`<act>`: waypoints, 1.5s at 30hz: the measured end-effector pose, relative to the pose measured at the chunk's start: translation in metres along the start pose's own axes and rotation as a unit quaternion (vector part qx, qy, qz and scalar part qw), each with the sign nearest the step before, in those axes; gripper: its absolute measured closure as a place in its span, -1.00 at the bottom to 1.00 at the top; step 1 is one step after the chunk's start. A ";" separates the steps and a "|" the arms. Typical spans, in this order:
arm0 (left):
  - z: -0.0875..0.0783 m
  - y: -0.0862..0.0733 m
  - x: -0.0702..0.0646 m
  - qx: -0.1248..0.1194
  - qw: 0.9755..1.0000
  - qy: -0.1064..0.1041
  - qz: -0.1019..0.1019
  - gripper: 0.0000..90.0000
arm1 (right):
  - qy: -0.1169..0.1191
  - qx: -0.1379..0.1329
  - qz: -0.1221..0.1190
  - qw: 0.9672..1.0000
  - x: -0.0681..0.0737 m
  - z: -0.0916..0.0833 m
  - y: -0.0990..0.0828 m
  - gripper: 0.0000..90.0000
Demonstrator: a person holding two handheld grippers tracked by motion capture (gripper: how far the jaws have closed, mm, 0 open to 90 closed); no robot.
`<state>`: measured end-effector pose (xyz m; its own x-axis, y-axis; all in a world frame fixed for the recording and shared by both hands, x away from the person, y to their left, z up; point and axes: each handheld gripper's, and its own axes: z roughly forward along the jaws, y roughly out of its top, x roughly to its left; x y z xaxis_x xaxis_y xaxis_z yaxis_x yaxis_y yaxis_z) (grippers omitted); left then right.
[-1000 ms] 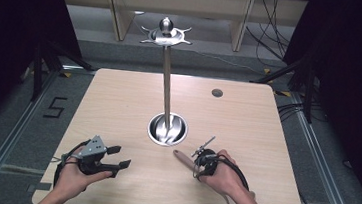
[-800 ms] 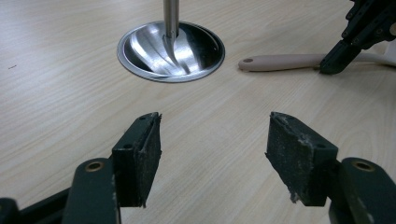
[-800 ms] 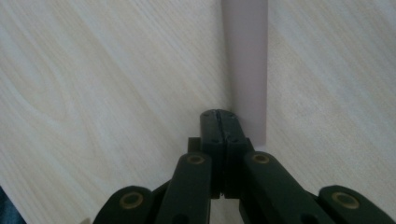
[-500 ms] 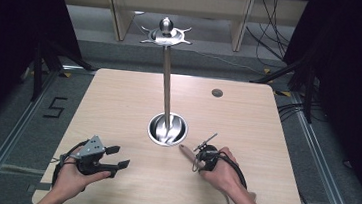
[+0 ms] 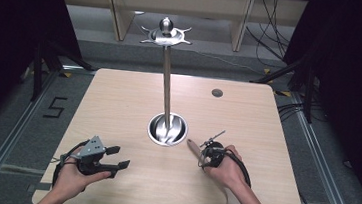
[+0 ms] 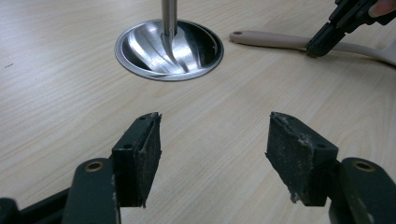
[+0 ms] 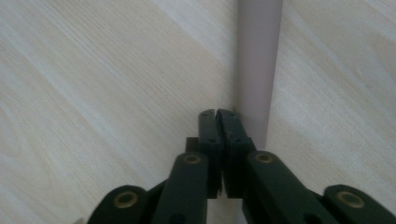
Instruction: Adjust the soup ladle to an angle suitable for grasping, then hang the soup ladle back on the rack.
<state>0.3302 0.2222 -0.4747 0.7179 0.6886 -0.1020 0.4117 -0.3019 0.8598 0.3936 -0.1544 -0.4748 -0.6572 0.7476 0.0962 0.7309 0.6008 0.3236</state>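
Note:
A pale beige utensil lies on the wooden table (image 5: 119, 101), its long handle (image 5: 193, 146) pointing at the metal stand; the hand hides its wide end. My right gripper (image 5: 205, 157) is shut with nothing between the jaws. In the right gripper view its tips (image 7: 217, 114) press against the left side of the handle (image 7: 257, 60). My left gripper (image 5: 119, 157) rests at the front left, open and holding nothing. In the left gripper view its jaws (image 6: 215, 149) stand wide apart facing the stand's base (image 6: 169, 49), the handle (image 6: 271, 39) and the right gripper (image 6: 322, 42).
A metal stand rises from a round dished base (image 5: 167, 129) at the table's middle, with a thin pole (image 5: 166, 88) and a hooked top (image 5: 166, 34). A small dark disc (image 5: 217, 92) sits at the back right. Shelving and cables lie beyond the far edge.
My right gripper has moved forward and slightly right, and the handle's free end has slid with it, closer to the stand's base. The left gripper has stayed put.

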 end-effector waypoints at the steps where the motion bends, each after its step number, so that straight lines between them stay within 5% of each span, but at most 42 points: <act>1: 0.000 0.000 0.000 0.002 1.000 -0.004 -0.004 -0.23 | 0.004 -0.002 0.002 1.000 0.001 -0.002 -0.001 0.88; 7: 0.003 0.001 0.002 0.007 1.000 -0.002 0.000 -0.23 | 0.000 -0.027 -0.005 1.000 0.000 -0.017 -0.002 0.66; 10: 0.003 0.001 0.001 0.003 1.000 -0.004 -0.003 -0.23 | -0.021 -0.037 -0.002 0.999 -0.006 -0.025 -0.004 0.52; 15: 0.004 0.001 0.001 0.003 1.000 -0.005 -0.003 -0.23 | -0.031 -0.045 0.038 0.998 -0.012 -0.037 -0.013 0.38; 17: 0.003 0.000 0.001 0.006 1.000 -0.004 -0.002 -0.23 | -0.047 -0.054 0.026 0.997 -0.020 -0.040 -0.018 0.36; 22: 0.000 0.000 0.000 0.004 1.000 0.001 -0.005 -0.23 | -0.044 -0.060 0.054 0.996 -0.030 -0.048 -0.028 0.33; 29: -0.002 -0.001 0.000 0.003 1.000 0.005 -0.002 -0.23 | -0.032 -0.033 0.044 0.998 -0.034 -0.047 -0.027 0.36; 34: 0.000 -0.001 0.000 0.006 1.000 0.003 -0.008 -0.23 | -0.012 0.021 0.026 0.999 -0.033 -0.043 -0.020 0.37; 39: 0.003 0.001 -0.001 0.005 1.000 0.000 -0.004 -0.23 | -0.001 0.062 0.033 0.998 -0.030 -0.037 -0.017 0.35; 45: 0.000 -0.003 -0.001 0.006 1.000 0.000 -0.008 -0.23 | 0.000 0.060 0.020 0.998 -0.026 -0.031 -0.008 0.34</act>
<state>0.3282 0.2227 -0.4775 0.7115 0.6932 -0.1151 0.4289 -0.2987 0.8525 0.3989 -0.1872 -0.4507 -0.6271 0.7716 0.1071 0.7733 0.6000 0.2050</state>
